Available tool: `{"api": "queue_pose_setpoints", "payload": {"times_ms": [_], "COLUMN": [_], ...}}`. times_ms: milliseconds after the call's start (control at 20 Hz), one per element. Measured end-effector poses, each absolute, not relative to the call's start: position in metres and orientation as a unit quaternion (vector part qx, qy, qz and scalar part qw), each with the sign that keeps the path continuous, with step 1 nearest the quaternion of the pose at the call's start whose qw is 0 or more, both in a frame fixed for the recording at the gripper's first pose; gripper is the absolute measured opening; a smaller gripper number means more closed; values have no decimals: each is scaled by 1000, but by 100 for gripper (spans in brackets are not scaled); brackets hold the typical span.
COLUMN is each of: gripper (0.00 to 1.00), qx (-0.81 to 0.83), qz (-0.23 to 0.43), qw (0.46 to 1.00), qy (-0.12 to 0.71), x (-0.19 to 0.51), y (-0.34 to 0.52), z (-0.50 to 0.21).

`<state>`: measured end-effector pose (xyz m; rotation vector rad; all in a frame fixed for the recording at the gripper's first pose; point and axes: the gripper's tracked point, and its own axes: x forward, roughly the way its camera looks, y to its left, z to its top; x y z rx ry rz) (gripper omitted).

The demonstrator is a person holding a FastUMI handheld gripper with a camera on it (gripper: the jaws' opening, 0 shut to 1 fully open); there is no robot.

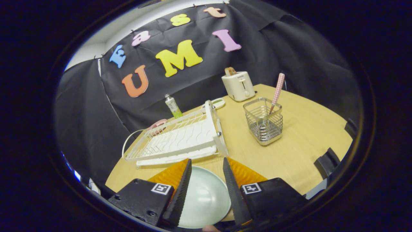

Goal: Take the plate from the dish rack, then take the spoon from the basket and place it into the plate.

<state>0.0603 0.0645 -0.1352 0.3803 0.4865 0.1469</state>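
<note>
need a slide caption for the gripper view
Open gripper over pale plate on the table; empty dish rack just ahead, spoon upright in the wire basket beyond.

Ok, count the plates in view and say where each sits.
1: the plate lies on the table between the gripper fingers, which are open, just before the dish rack.

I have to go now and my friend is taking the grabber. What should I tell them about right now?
Gripper: fingers open, holding nothing, with the plate lying on the table between them.
Dish rack just ahead of the fingers, with no plate in it.
Spoon stands in the basket, beyond the fingers.
Done: plate is out of the rack.
Left: take the spoon from the basket and put it in the plate.
</note>
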Motion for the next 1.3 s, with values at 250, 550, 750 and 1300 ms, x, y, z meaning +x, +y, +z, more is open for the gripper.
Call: {"api": "queue_pose_setpoints", "payload": {"times_ms": [250,550,750,1300], "gripper": [90,100,100,98], "qx": [136,112,78,75], "qz": [55,18,-3,53], "qw": [977,988,994,988], "qy": [157,101,81,123], "x": [44,30,39,169], "y": [26,-48,-98,-136], "z": [-95,-70,-67,-90]}}
